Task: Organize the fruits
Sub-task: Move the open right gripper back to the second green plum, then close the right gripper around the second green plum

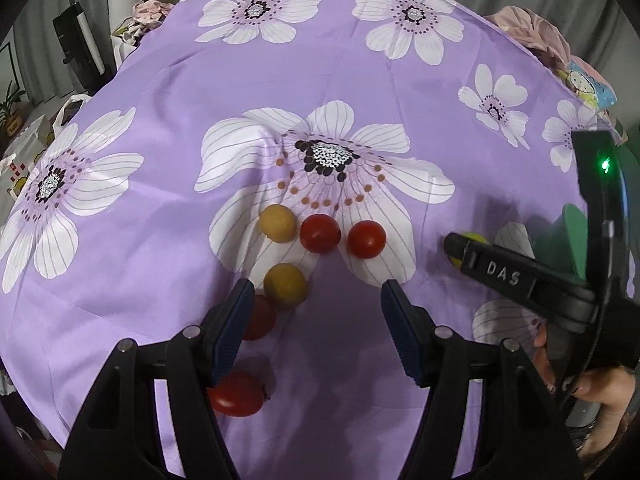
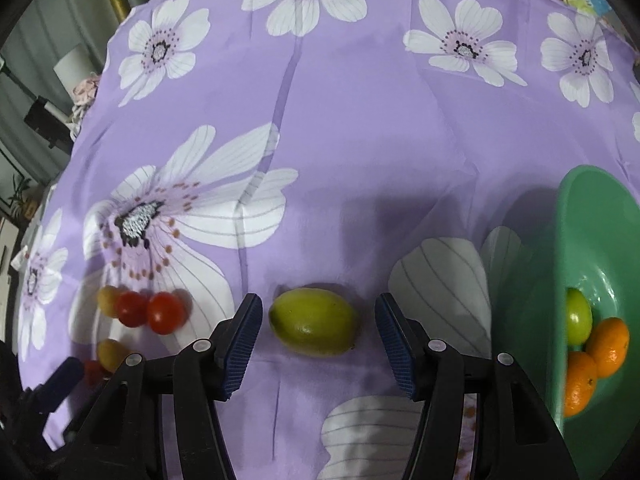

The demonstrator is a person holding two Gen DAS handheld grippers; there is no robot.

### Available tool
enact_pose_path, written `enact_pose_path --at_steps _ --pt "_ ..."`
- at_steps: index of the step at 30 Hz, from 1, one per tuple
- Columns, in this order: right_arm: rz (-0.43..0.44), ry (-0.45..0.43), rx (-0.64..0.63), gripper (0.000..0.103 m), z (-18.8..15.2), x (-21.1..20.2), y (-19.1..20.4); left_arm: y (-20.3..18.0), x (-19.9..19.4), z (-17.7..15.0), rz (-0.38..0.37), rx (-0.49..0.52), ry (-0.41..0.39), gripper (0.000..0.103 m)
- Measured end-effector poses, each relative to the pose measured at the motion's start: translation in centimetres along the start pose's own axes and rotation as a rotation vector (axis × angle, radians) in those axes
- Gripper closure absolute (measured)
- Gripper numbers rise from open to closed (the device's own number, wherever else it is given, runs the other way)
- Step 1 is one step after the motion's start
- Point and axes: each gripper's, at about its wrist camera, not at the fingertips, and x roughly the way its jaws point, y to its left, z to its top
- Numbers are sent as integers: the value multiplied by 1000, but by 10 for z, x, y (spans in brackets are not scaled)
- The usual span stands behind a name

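Small tomatoes lie on the purple flowered cloth (image 1: 160, 128): two yellow ones (image 1: 278, 223) (image 1: 285, 284) and several red ones (image 1: 320, 233) (image 1: 366, 239) (image 1: 236, 394). My left gripper (image 1: 318, 292) is open and empty just above them. My right gripper (image 2: 318, 306) is open, its fingers on either side of a yellow-green lemon (image 2: 313, 321) lying on the cloth. The right gripper also shows in the left wrist view (image 1: 460, 250), with the lemon (image 1: 474, 237) mostly hidden behind it. A green bowl (image 2: 580, 216) at the right holds a green fruit (image 2: 578, 316) and two oranges (image 2: 608, 340).
The tomatoes also show at the left in the right wrist view (image 2: 164, 312). Crumpled cloths (image 1: 528, 26) and a cartoon-print item (image 1: 588, 84) lie at the far right table edge. Bags (image 1: 36, 136) and room clutter stand beyond the left edge.
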Motion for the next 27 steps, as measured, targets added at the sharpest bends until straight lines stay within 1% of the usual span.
enact_pose_path --at_steps 1,4,6,9,10,13,14,16,19,24,27 --pt "3 10 -5 53 -1 2 1 1 0 0 4 -2 1 37" --pt "0 11 -7 54 -3 1 1 3 4 0 15 2 12 37" --pt "17 26 -8 54 -6 -1 1 4 4 0 18 -3 12 37" --pt "102 65 -7 54 -14 -10 2 7 3 1 8 -13 11 37" --pt "143 87 -12 54 -18 -14 3 9 3 1 9 -17 11 37" --pt "221 127 -41 54 -29 -22 8 13 3 2 21 -30 10 37" --pt "231 142 -54 54 -31 -22 11 14 3 2 23 -35 10 38" --pt "233 177 -77 54 -34 -20 15 16 2 3 12 -44 11 37" --pt "217 196 -82 54 -36 -16 18 16 1 3 8 -44 8 37" --pt "195 155 -84 54 -33 -29 13 14 -1 3 -19 -39 4 37" --pt "219 118 -48 54 -29 -39 1 11 -2 2 -22 -24 4 38"
